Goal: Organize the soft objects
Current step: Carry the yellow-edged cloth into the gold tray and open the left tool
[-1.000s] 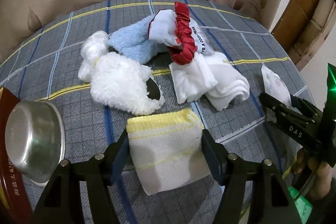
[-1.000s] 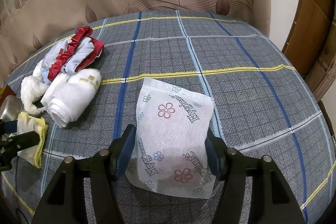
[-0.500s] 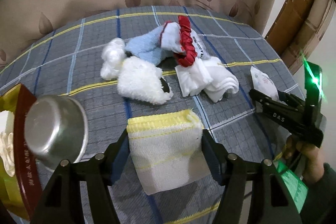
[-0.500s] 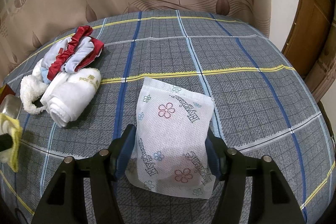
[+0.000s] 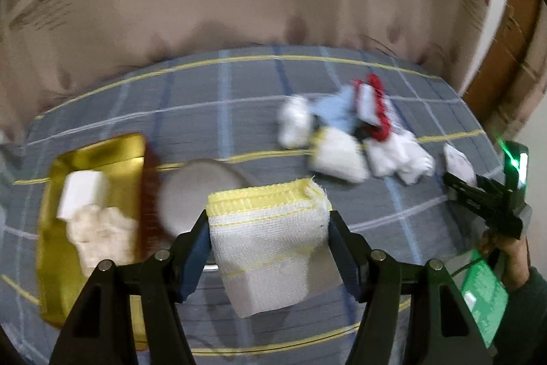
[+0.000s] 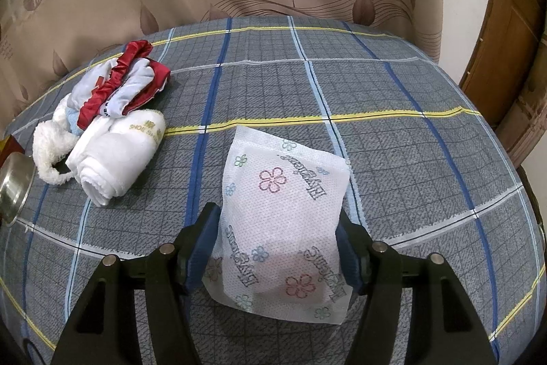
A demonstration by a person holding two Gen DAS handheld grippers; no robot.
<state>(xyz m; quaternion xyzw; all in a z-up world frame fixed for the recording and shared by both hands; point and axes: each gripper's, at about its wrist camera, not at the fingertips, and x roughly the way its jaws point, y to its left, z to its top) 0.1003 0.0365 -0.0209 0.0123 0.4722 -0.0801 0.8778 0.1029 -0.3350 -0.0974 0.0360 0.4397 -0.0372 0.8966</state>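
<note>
Carrying a folded cloth [image 5: 270, 242] in the left tool [image 5: 268, 245], pads clamped on both its sides, yellow hem pointing away — it's held up off the bed [image 5: 212, 105], clear of the plaid cover. I'd say it's bound for the gold tray [image 5: 99, 156] near the bed's left edge, since a white block [image 5: 80, 194] and a cream fluffy piece [image 5: 99, 235] already lie in there. That looks like the collecting spot. A steel bowl [image 5: 195, 190] sits just beside the tray's right rim, so the cloth has to pass over or round it.

Over by the right edge, the right tool [image 6: 277, 248] straddles a flowered packet [image 6: 283, 221] lying flat on the cover, and its jaws are opening — the left pad looks just apart from the packet, the right one I can't tell, so call it let go.

The pile [image 6: 102, 122] waits in the middle of the bed, toward the far edge: a rolled white towel, a red scrunchie, something pale blue, a fuzzy white piece, all touching. Those are not yet sorted. The left view is blurred, so the tray's finer contents are hard to read.
</note>
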